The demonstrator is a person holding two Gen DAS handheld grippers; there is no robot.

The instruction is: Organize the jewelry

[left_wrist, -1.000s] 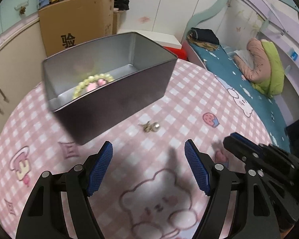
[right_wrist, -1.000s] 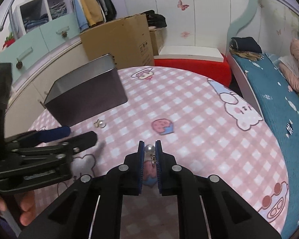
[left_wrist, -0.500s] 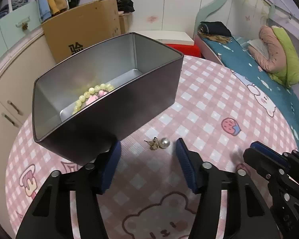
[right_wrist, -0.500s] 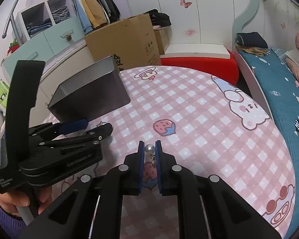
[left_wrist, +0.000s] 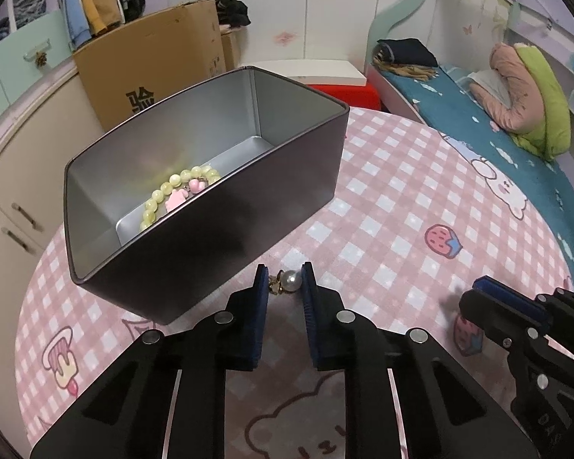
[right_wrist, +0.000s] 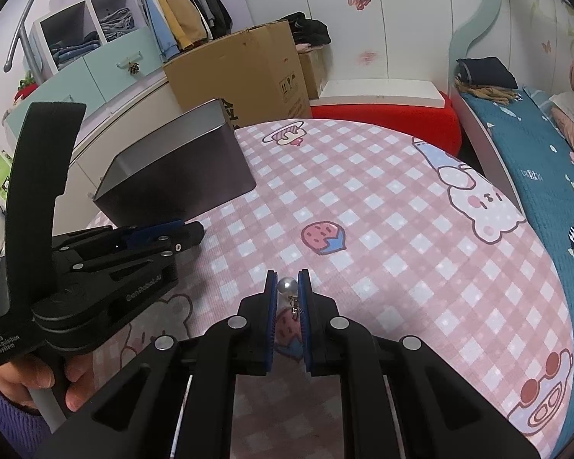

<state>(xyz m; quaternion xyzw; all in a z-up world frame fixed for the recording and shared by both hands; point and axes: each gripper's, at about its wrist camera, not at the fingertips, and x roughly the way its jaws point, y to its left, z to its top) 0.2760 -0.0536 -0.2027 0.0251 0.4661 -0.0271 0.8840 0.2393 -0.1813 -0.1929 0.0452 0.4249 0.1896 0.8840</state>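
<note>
A dark metal tin [left_wrist: 287,199] stands on the pink checked table [left_wrist: 401,206], with a green bead bracelet [left_wrist: 164,195] inside; the tin also shows in the right wrist view [right_wrist: 180,176]. My left gripper [left_wrist: 285,283] is closed around a pearl earring [left_wrist: 289,282] lying on the table just in front of the tin. My right gripper [right_wrist: 287,287] is shut on a second pearl earring [right_wrist: 287,286] and holds it above the table. The right gripper shows at the right in the left wrist view [left_wrist: 490,298]. The left gripper shows at the left in the right wrist view [right_wrist: 164,233].
A cardboard box [right_wrist: 245,69] and a red seat [right_wrist: 386,114] stand beyond the table's far edge. A bed [left_wrist: 497,114] lies to the right. Cabinets [left_wrist: 15,176] run along the left.
My left gripper has moved forward to the tin and closed its fingers around the pearl earring on the table. My right gripper has kept its earring and stayed nearly still.
</note>
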